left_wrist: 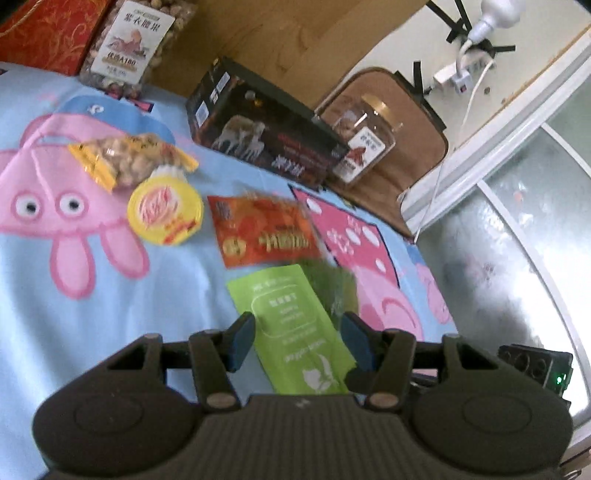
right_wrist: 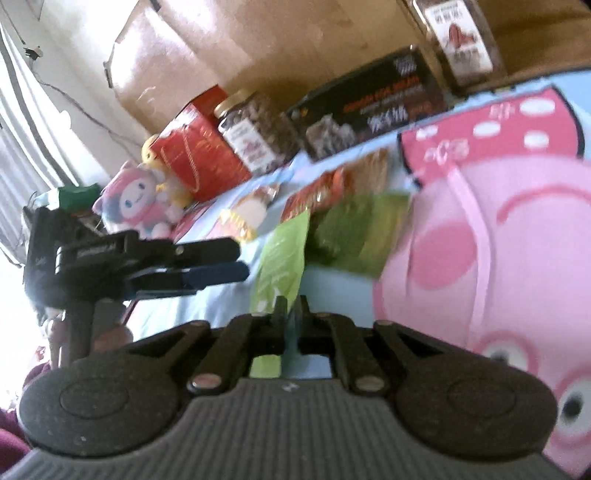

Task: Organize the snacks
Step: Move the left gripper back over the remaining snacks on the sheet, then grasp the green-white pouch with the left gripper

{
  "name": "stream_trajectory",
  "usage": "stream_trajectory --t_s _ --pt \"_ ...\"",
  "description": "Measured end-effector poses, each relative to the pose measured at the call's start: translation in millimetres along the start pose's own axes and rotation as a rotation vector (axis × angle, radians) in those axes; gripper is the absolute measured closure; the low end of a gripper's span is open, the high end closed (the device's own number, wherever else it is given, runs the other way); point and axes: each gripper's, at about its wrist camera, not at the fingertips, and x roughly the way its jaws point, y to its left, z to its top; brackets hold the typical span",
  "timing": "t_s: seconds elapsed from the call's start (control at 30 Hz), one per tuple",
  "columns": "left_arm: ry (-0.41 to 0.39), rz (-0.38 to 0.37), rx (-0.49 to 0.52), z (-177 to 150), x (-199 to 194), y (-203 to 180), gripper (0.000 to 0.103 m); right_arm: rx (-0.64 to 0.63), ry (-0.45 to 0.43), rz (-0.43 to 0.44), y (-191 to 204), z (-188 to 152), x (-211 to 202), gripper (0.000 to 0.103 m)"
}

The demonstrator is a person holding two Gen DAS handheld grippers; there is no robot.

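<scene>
A light green snack pouch (left_wrist: 295, 325) lies between the fingers of my open left gripper (left_wrist: 299, 341), above the cartoon-print cloth (left_wrist: 110, 314). My right gripper (right_wrist: 291, 314) is shut on that pouch's edge (right_wrist: 284, 254) and holds it tilted up. A darker green packet (right_wrist: 354, 236) lies just behind it, blurred. An orange-red packet (left_wrist: 262, 232), a yellow jelly cup (left_wrist: 164, 210) and a yellow bag of nuts (left_wrist: 129, 162) lie in a row further back. The left gripper also shows in the right wrist view (right_wrist: 236, 262), to the left.
Along the back stand a black box (left_wrist: 266, 136), a clear nut jar (left_wrist: 365, 144), a nut bag (left_wrist: 133, 48) and a red box (left_wrist: 48, 33). Plush toys (right_wrist: 147, 199) sit at the far end. A brown cushion (left_wrist: 406, 166) and a glass door (left_wrist: 517, 277) lie beyond the cloth's edge.
</scene>
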Motion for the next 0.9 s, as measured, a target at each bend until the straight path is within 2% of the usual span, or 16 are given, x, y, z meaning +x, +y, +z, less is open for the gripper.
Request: stream_trajectory --t_s 0.13,0.27,0.37,0.5,0.53,0.7,0.73,0.77,0.8,0.87,0.9 --pt "0.011 0.021 -0.005 -15 -8 1 0.051 0.012 0.013 0.020 -2 1 7 0.087" --pt "-0.008 0.003 -0.016 -22 -14 5 0.051 0.078 0.043 0.094 -12 3 14 0.087" --pt "-0.001 -0.008 -0.039 -19 -14 8 0.049 0.114 0.082 0.153 -12 4 21 0.095" --pt "-0.001 -0.040 -0.075 -16 -17 13 0.035 0.274 0.061 0.282 -25 4 17 0.099" --pt "-0.006 -0.051 -0.087 -15 -18 15 0.028 0.325 0.050 0.320 -30 3 15 0.099" --pt "-0.028 -0.152 -0.143 -10 -23 20 0.027 0.514 0.008 0.464 -50 2 8 0.099" --pt "-0.029 -0.173 -0.152 -7 -23 19 0.032 0.530 0.007 0.482 -51 4 8 0.099" --pt "-0.029 -0.188 -0.150 -4 -22 16 0.046 0.533 0.007 0.488 -49 7 8 0.099" --pt "-0.025 -0.197 -0.137 0 -20 12 0.055 0.526 0.011 0.489 -48 13 8 0.099" --pt "-0.033 -0.146 -0.095 12 -16 3 0.068 0.504 0.003 0.483 -44 23 8 0.099" --pt "-0.042 -0.138 -0.072 19 -14 -1 0.070 0.491 -0.010 0.479 -44 30 6 0.099"
